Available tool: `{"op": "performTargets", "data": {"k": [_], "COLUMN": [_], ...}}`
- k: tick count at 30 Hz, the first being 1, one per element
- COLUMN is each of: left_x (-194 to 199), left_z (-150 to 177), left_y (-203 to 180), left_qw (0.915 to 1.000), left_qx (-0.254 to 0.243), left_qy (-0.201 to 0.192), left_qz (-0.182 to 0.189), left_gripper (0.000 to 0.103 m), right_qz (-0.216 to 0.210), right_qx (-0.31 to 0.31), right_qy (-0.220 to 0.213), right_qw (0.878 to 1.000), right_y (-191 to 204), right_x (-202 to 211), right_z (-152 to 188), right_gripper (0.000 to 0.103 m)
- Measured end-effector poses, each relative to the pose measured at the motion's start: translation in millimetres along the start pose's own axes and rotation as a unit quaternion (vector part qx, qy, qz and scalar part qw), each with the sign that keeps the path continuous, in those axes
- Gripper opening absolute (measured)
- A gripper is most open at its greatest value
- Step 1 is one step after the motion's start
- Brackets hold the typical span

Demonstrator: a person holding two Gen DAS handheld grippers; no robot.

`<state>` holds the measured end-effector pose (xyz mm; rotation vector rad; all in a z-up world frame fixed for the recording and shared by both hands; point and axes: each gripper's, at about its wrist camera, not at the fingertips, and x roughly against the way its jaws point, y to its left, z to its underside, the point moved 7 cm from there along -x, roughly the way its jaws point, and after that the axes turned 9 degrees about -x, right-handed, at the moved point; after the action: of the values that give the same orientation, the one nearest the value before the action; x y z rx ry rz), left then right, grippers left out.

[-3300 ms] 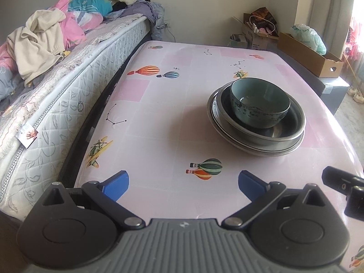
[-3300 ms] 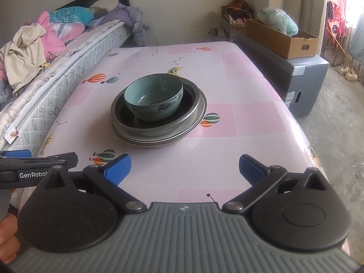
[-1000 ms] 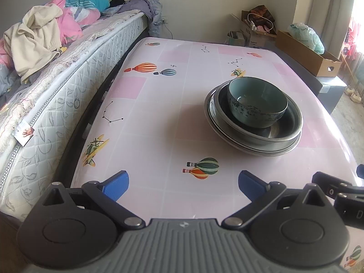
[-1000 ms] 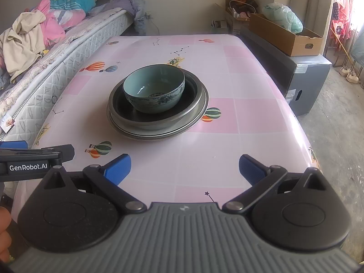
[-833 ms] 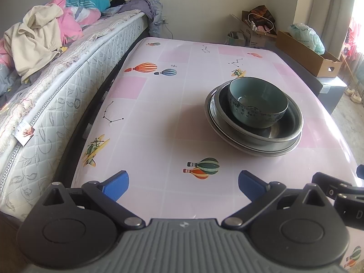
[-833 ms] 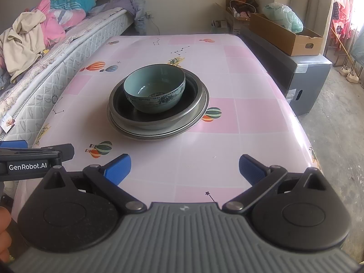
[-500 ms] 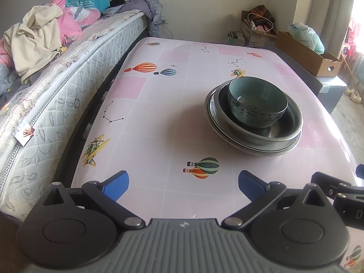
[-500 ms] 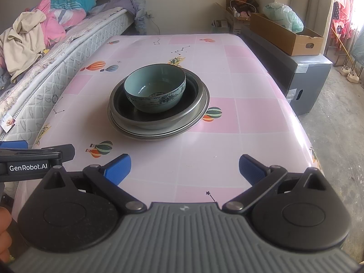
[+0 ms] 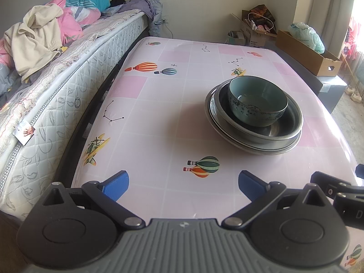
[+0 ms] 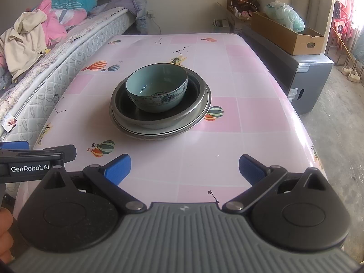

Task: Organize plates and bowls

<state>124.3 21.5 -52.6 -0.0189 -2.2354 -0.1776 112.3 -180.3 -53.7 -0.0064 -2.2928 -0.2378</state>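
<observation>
A teal ceramic bowl (image 9: 258, 101) (image 10: 157, 91) sits upright inside a metal bowl (image 9: 284, 129) (image 10: 198, 100), which rests on a metal plate (image 9: 268, 150) (image 10: 147, 135), all stacked on the pink table (image 9: 159, 118) (image 10: 250, 113). My left gripper (image 9: 183, 183) hovers open over the table's near edge, left of and short of the stack. My right gripper (image 10: 184, 167) is also open and empty, facing the stack from the near edge. The left gripper's body (image 10: 34, 159) shows at the left of the right wrist view.
A bed (image 9: 56, 86) with piled clothes (image 9: 41, 41) runs along the table's left side. Cardboard boxes (image 10: 286, 34) sit on a grey cabinet (image 10: 307, 77) to the right. Part of a hand (image 10: 5, 236) shows at the lower left.
Over the last second nothing has visibly changed. Since 3.3 s ago both views have shifted slightly, with the stack sitting a little nearer the right gripper.
</observation>
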Motion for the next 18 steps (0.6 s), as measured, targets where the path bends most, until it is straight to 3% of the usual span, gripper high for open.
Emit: {"op": "performTargets", "data": {"k": [18], "left_x": [0.0], "left_z": [0.3], "left_y": [0.3], "left_qw": [1.0000], "left_qx": [0.000], "left_qy": [0.000], "left_qz": [0.000], "left_gripper": [0.103], "right_qz": [-0.002], "right_qx": [0.001], "right_qy": [0.000], "right_qw": [1.000], "right_y": [1.7], "right_x": [0.9], "right_z": [0.1], "right_gripper": [0.102]}}
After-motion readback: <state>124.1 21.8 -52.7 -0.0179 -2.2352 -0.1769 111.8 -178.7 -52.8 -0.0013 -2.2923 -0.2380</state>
